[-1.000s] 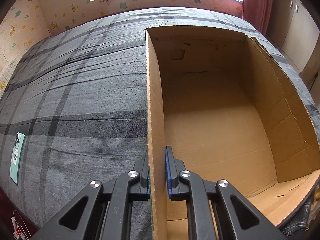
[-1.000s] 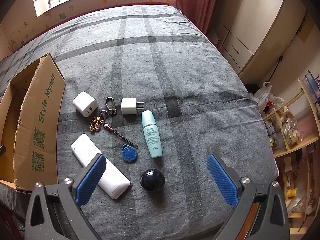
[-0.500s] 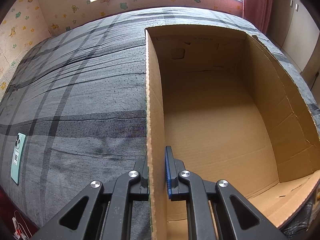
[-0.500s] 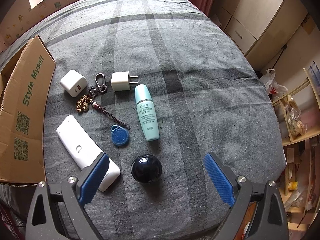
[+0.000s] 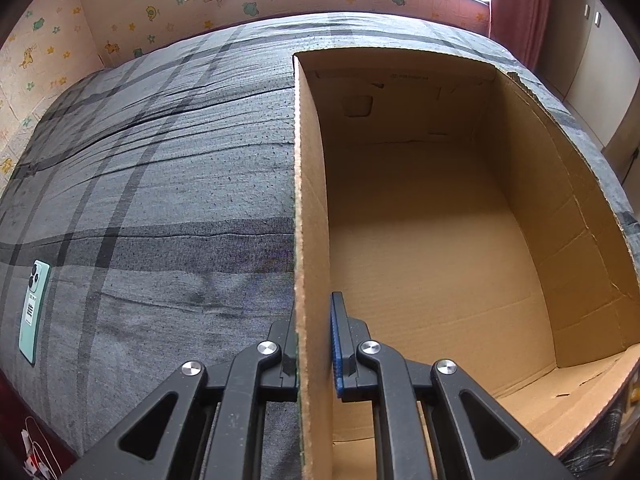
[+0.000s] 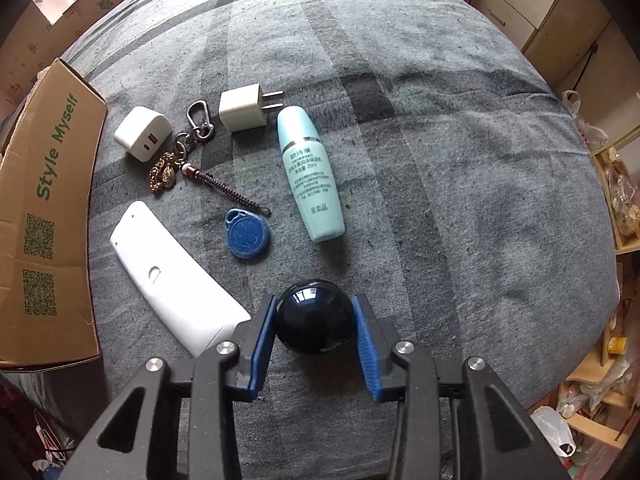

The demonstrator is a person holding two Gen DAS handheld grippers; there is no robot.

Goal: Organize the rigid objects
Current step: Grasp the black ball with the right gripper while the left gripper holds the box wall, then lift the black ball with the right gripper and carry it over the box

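Note:
My left gripper (image 5: pixel 314 308) is shut on the left wall of an open, empty cardboard box (image 5: pixel 310 184) on the bed. In the right wrist view the box (image 6: pixel 44 208) stands at the left. My right gripper (image 6: pixel 315 304) points down with its jaws closing around a glossy black ball (image 6: pixel 314 316), and both blue pads touch its sides. Beyond the ball lie a white remote (image 6: pixel 176 276), a blue key fob (image 6: pixel 247 236), a teal bottle (image 6: pixel 310 172), a white plug adapter (image 6: pixel 243 107), a white USB charger (image 6: pixel 142 133) and a keychain (image 6: pixel 192 148).
A grey checked bedspread (image 6: pixel 440 160) covers the bed. A green phone (image 5: pixel 34 310) lies near the bed's left edge. Wooden shelves with clutter (image 6: pixel 616 208) stand beyond the bed's right edge, and cupboards (image 6: pixel 552 12) at the back right.
My right gripper came down over the black ball and its wide jaws closed in onto it. The left gripper kept still on the box wall.

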